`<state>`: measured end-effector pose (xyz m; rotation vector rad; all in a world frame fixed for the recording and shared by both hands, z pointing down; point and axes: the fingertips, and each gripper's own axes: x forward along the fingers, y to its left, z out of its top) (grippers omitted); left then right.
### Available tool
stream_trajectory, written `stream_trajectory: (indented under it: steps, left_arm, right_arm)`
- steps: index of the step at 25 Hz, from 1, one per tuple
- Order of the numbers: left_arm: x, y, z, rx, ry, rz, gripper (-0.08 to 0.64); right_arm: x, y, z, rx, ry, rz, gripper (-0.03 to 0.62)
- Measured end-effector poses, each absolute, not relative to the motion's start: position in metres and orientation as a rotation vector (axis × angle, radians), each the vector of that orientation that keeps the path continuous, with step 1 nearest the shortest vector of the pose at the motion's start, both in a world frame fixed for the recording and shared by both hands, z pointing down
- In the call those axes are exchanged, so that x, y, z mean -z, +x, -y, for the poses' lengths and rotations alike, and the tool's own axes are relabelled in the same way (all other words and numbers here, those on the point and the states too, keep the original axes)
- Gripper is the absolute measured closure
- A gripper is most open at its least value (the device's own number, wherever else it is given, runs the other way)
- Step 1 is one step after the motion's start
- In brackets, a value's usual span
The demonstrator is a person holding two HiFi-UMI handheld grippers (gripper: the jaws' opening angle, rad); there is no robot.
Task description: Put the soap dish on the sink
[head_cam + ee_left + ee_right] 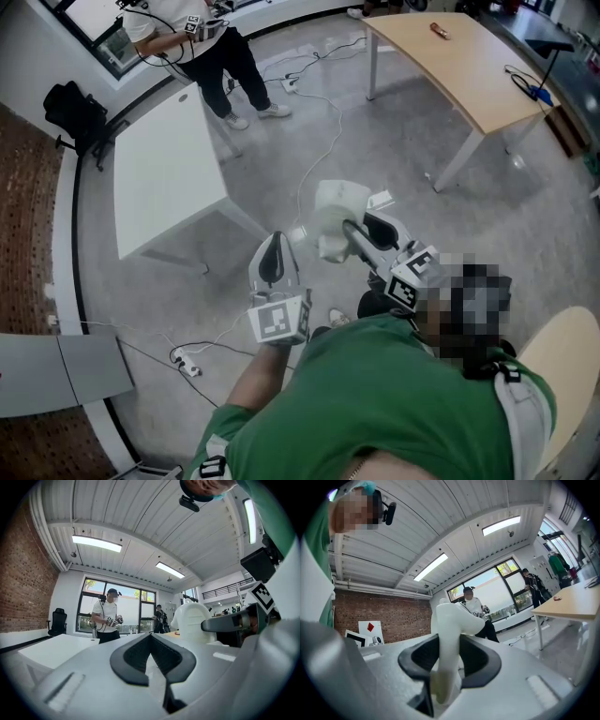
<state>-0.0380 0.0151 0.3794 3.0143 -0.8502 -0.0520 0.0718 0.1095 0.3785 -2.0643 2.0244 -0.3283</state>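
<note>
The soap dish [336, 208] is a white, rounded plastic piece held in the air over the grey floor, with my right gripper [352, 234] shut on it. In the right gripper view the soap dish [451, 630] stands edge-on between the dark pads [485, 660] and rises above them. My left gripper [273, 247] hangs just to its left, jaws together with nothing between them. The left gripper view looks up past its own shut jaws and shows the soap dish [192, 620] close on the right. No sink shows in any view.
A white table [164, 173] stands ahead on the left and a wooden table [469, 56] at the far right. Another person [202, 47] stands beyond the white table. Cables and a power strip [186, 362] lie on the floor. A black chair [75, 112] stands by the brick wall.
</note>
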Motion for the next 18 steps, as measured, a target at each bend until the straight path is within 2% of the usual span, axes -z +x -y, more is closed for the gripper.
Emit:
stream_trajectory:
  steps: [18]
  left_arm:
    - [-0.382, 0.051, 0.076, 0.031, 2.967, 0.953, 0.557]
  right_arm:
    - [-0.379, 0.163, -0.013, 0.355, -2.0, -2.107, 0.463]
